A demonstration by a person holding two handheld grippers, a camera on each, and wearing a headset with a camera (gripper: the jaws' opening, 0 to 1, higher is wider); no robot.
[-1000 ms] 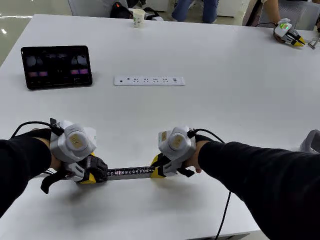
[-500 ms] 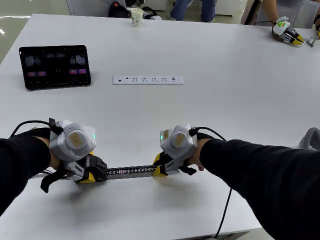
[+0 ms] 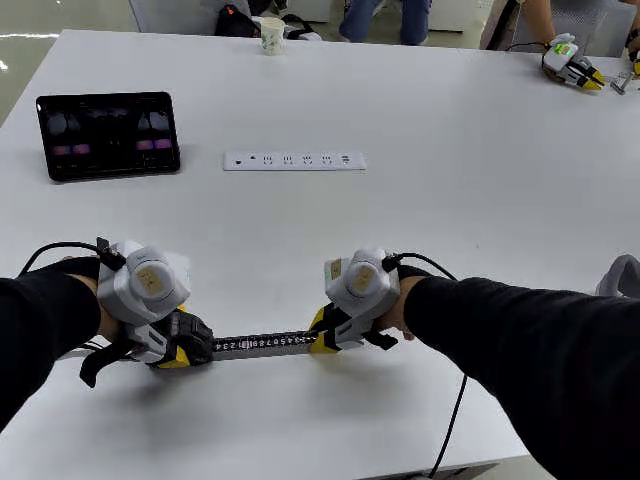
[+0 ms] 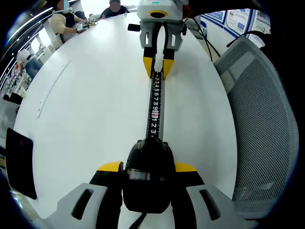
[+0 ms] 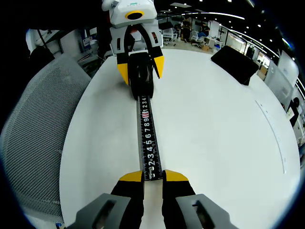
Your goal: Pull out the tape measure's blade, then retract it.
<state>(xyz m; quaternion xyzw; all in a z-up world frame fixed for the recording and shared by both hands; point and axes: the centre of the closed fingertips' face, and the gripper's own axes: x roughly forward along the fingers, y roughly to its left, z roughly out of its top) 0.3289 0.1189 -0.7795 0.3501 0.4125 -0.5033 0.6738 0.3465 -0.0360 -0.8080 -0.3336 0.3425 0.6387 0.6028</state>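
1. the left tongs (image 3: 188, 343) sat at the near left of the bench (image 3: 450, 180), clamped on the black case (image 4: 147, 177) of the tape measure. in the left gripper view i saw both yellow-tipped jaws pressed against the sides of the case.
2. the case sat low over the bench close to the near edge, and its mouth pointed right, toward the other tongs.
3. the blade (image 3: 262, 343) ran out of the case in a straight line to the right. it was drawn out a short way, with its printed numbers facing up and a red mark nearer the case than the tip.
4. the right tongs (image 5: 153, 177) were narrowed onto the free end of the blade. the two yellow tips pinched it from either side, with little more than the blade's width between them.
5. the two tongs faced each other along the blade, one at each end, and a dark-sleeved arm came in behind each from the near side.
6. i could not tell whether the blade touched the bench or hung just above it.
7. a white power strip (image 3: 295, 160) lay farther off near the middle of the bench. a dark tablet (image 3: 108, 133) stood at the far left, and a paper cup (image 3: 271, 35) stood by the far edge.
8. a grey mesh chair (image 5: 38, 124) stood just beside the near edge of the bench.
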